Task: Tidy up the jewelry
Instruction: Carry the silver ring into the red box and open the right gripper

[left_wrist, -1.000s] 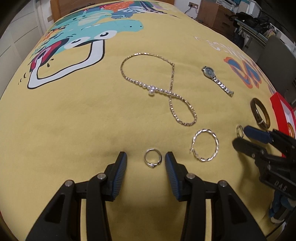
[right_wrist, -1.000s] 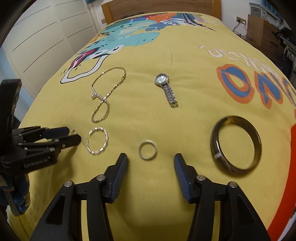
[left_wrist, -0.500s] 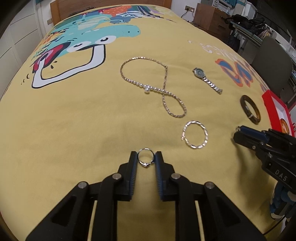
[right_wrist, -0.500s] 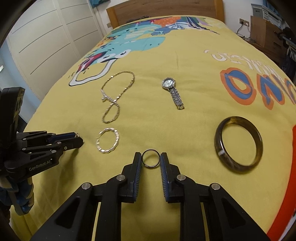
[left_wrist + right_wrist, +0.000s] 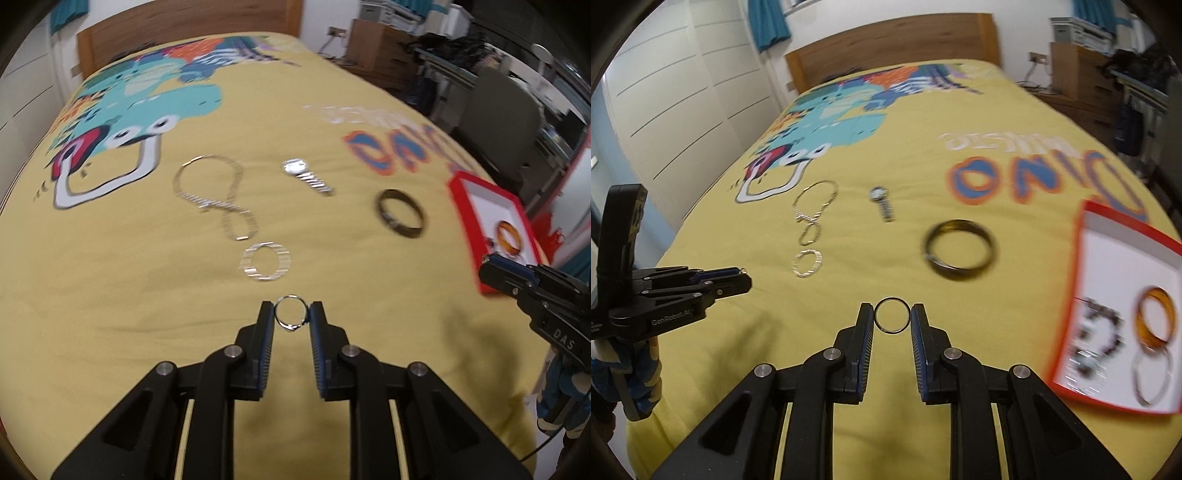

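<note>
The left tongs point(image 5: 292, 317) pinch a small silver ring point(image 5: 290, 314) with a little knob on it, up off the yellow bed cover point(image 5: 110, 295). The right tongs point(image 5: 893, 320) pinch a plain ring point(image 5: 892, 316) the same way, also above the cover. There is lots of bare cover close in front of both tongs — nothing lies there. Farther up the bed sit a twisted silver hoop point(image 5: 265, 262), a chain necklace point(image 5: 218, 199) looped like an eight, a watch point(image 5: 306, 175) and a dark bangle point(image 5: 400, 214), each well apart from the next. The red box point(image 5: 1123, 314) lies near the bed's right edge; its right side is cut off in the right view. Inside it are an orange bangle point(image 5: 1156, 319), a thin hoop point(image 5: 1152, 376) just below it and a dark beaded thing point(image 5: 1100, 339) — too blurry to tell what it is. Most of the far things are smeared, so the watch face cannot be read. At the left of the right view, a blue patterned sleeve point(image 5: 639, 376) shows under the other tool.
</note>
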Demonstrator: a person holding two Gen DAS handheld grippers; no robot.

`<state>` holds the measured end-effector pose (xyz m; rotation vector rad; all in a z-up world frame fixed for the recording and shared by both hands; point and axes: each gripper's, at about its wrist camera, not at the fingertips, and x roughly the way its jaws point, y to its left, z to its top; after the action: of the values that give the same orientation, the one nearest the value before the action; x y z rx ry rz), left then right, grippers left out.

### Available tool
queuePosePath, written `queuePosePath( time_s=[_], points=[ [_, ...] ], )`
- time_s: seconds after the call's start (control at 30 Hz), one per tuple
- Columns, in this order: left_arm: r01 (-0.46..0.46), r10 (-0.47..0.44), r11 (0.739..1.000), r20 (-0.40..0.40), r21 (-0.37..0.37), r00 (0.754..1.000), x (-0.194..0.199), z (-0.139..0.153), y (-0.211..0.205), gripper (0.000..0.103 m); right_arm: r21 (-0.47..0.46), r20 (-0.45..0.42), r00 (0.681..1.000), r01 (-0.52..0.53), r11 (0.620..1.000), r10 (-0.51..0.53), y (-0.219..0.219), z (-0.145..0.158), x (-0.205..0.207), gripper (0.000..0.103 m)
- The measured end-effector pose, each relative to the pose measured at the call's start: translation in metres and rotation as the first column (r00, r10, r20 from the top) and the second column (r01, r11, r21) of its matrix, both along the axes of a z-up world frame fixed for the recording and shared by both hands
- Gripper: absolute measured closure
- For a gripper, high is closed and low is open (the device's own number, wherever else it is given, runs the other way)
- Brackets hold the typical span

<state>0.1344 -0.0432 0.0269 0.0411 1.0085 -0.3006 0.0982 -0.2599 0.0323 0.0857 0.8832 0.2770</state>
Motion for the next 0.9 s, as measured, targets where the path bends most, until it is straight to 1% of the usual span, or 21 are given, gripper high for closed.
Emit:
queuePosePath(
  time_s=[0.1,0.27,0.4,0.5,0.67,0.8,0.9],
  points=[
    [0.058,-0.058,0.998,0.01,-0.011,0.998,-0.008,0.008,-0.035,0.085,-0.012,0.008,0.998,0.061,0.998,-0.061,-0.034,0.007,-0.016,0.083],
    [0.142,-0.142,0.99,0.014,-0.02,0.99,-0.016,0.013,-0.094,0.085,-0.037,0.015,0.99,0.144,0.989,-0.143,-0.088,0.012,-0.035,0.083],
    [0.218,-0.217,0.976,0.011,-0.028,0.976,-0.016,0.013,-0.152,0.085,-0.054,-0.004,0.977,0.213,0.976,-0.213,-0.134,0.005,-0.041,0.083],
    [0.263,-0.263,0.964,0.01,-0.03,0.965,-0.013,0.011,-0.188,0.085,-0.074,-0.028,0.968,0.248,0.966,-0.25,-0.165,-0.003,-0.039,0.083],
    [0.322,-0.322,0.947,-0.016,-0.019,0.946,-0.007,-0.002,-0.243,0.085,-0.094,-0.073,0.956,0.277,0.956,-0.284,-0.2,-0.022,-0.028,0.083],
    [0.362,-0.361,0.932,-0.034,0.003,0.932,0.001,-0.013,-0.28,0.085,-0.111,-0.108,0.953,0.273,0.956,-0.284,-0.215,-0.037,-0.018,0.083],
    [0.375,-0.374,0.927,-0.051,0.021,0.926,0.004,-0.021,-0.297,0.085,-0.121,-0.118,0.957,0.251,0.96,-0.265,-0.218,-0.044,-0.012,0.083]
  ],
)
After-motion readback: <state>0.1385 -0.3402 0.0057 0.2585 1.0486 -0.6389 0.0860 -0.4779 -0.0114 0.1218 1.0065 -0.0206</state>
